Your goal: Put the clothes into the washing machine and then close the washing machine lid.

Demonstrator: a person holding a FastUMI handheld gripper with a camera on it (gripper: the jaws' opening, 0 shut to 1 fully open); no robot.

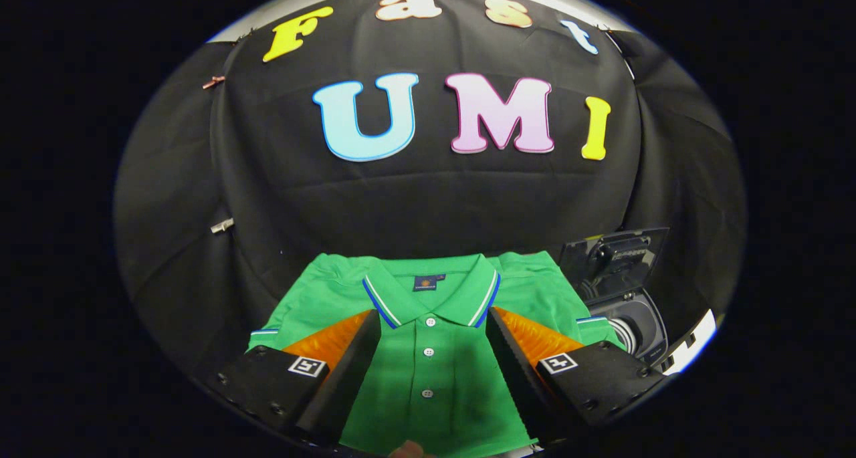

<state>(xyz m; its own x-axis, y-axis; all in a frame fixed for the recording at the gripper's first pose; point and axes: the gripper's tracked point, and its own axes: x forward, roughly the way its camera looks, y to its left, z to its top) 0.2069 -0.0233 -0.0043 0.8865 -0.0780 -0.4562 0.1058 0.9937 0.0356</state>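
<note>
Black cloth wall [428,197] fills the background beyond everything, w/ two small clips [222,226] pinned on it at approx. 10 o'clock from the shirt. Green polo shirt [428,371] lies flat, front up, directly ahead of and beneath the gripper [433,354]; collar w/ blue-and-white trim [428,297] sits at 12 o'clock of the finger gap, button placket running down the gap's centre line toward 6 o'clock, three buttons visible. Washing machine [635,317], dark-bodied, sits at approx. 3 o'clock of the shirt, just beside its sleeve; lid [615,257] stands raised, drum opening [625,331] exposed below it. Gripper: fingers spread wide apart, one at 8 o'clock and one at 4 o'clock of the placket, nothing clamped; whether they touch the fabric cannot be told. Each finger mount carries a small square marker [306,366]. Smallest: label inside the collar [429,283].
</note>
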